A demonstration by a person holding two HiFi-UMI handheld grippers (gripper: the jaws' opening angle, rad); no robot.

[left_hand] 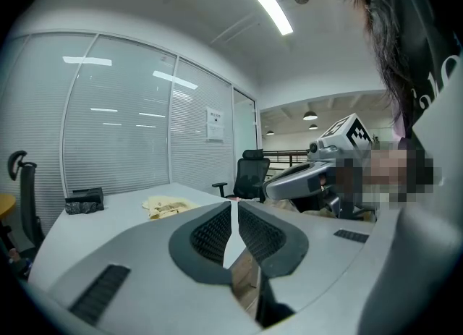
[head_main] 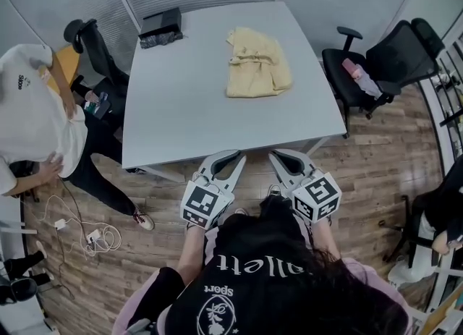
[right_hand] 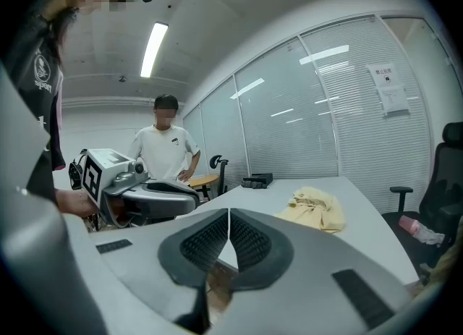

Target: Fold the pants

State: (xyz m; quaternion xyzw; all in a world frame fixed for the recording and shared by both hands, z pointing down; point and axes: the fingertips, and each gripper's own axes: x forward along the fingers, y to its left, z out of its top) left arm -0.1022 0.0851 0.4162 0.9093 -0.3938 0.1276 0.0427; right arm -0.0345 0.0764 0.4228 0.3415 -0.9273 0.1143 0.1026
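Observation:
Crumpled pale yellow pants [head_main: 257,62] lie in a loose heap on the far right part of the grey table [head_main: 181,102]; they also show in the left gripper view [left_hand: 165,205] and the right gripper view [right_hand: 316,208]. My left gripper [head_main: 235,160] is held before the table's near edge, jaws shut with nothing between them [left_hand: 233,218]. My right gripper [head_main: 278,158] hangs beside it, likewise shut and empty [right_hand: 228,225]. Both are well short of the pants.
A black box [head_main: 160,28] sits at the table's far left corner. Black office chairs [head_main: 376,62] stand to the right, another chair [head_main: 90,44] at the left. A person in a white shirt [head_main: 36,120] stands left of the table. Cables [head_main: 83,232] lie on the wooden floor.

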